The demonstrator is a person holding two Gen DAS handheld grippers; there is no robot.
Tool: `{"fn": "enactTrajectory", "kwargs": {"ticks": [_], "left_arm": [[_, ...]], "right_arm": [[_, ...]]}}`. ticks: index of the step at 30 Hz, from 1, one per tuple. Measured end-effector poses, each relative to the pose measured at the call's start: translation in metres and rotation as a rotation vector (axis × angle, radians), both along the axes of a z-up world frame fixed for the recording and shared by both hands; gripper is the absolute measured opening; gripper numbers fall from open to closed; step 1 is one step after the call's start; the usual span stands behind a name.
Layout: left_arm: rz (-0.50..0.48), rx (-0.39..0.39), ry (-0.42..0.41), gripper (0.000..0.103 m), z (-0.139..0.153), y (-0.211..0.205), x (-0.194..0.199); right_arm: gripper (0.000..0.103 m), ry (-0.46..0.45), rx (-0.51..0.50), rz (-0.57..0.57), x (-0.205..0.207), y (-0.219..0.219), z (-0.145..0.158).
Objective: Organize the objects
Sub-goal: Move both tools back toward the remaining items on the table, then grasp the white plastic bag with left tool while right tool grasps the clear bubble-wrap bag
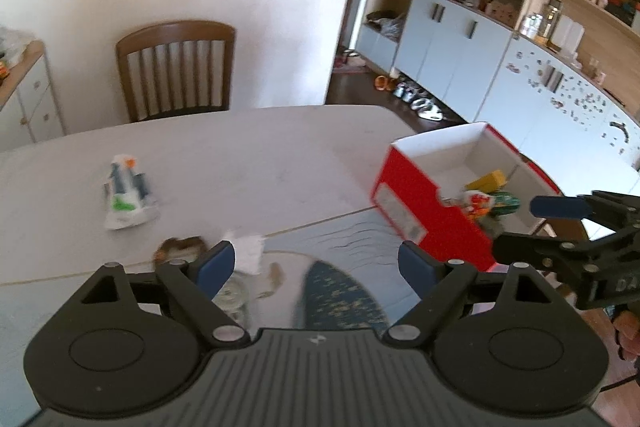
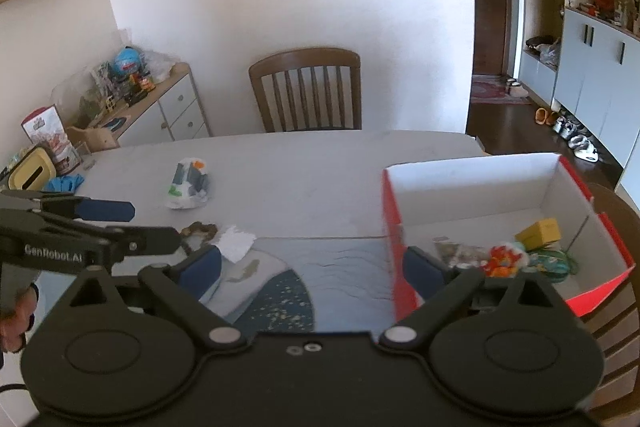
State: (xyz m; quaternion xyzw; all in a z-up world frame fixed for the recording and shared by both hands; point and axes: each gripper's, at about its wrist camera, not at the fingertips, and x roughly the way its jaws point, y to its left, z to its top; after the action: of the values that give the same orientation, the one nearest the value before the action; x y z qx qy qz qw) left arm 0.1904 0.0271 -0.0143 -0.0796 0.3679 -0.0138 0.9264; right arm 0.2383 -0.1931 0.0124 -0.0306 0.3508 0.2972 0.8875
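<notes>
Both ours: left gripper (image 1: pixel 316 261) and right gripper (image 2: pixel 312 267), jaws wide, empty. Loose plastic packet (image 1: pixel 128 193) lies mid-table, well apart from red box (image 1: pixel 424 203). Risk: packet slips when pinched.

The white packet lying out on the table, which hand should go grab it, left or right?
Probably the left. The white packet lies on the left gripper's side, its jaws open and empty. The right gripper, also open, sits nearer the red box.
</notes>
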Motion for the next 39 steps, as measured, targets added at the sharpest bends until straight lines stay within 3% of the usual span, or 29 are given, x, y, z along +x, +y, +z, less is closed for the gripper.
{"fn": "enactTrajectory", "kwargs": {"ticks": [3,11,19,31,39], "left_arm": [[0.051,0.018,0.004,0.099,-0.006,0.023,-0.001],[0.18,0.016,-0.014,0.103,-0.019,0.091,0.009],[0.272,0.036,0.018,0.103,-0.044,0.144,0.041],[0.313,0.082,0.081,0.103,-0.089,0.175,0.107],[0.333,0.124,0.103,0.103,-0.109,0.19,0.145]], "right_arm": [[0.097,0.006,-0.008,0.009,-0.002,0.015,-0.004],[0.097,0.023,-0.036,0.046,-0.002,0.055,-0.017],[0.097,0.03,-0.081,0.078,0.012,0.098,-0.041],[0.097,0.074,-0.148,0.124,0.05,0.156,-0.091],[0.094,0.142,-0.151,0.052,0.08,0.186,-0.119]]}}
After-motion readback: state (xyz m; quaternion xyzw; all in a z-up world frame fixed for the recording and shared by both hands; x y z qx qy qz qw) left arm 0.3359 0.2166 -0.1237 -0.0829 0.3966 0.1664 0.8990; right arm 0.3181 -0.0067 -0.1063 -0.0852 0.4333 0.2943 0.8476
